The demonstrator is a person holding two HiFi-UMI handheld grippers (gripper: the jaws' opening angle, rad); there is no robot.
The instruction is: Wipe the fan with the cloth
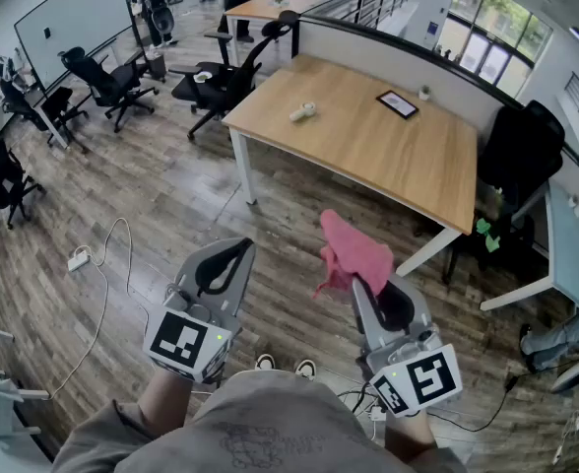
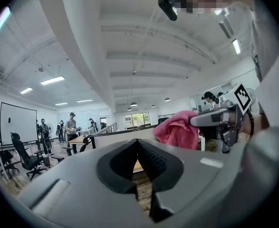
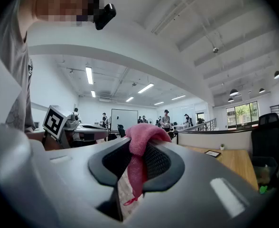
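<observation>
Jaws of the right gripper (image 3: 138,150) pinch a pink cloth (image 1: 353,252) (a tail dangles between them, the rest bunches above). Jaws of the left gripper (image 2: 138,142) are pressed together with nothing between. Both hover over the wood floor (image 1: 161,215) on the near side of the wooden desk (image 1: 368,141).

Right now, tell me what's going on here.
A person stands in an open office with a gripper in each hand, both held level above the wooden floor. The right gripper is shut on a pink cloth, which bunches above its tip and hangs free. The left gripper is shut and empty. A wooden table lies ahead. The cloth touches nothing else, so wiping has not begun.
</observation>
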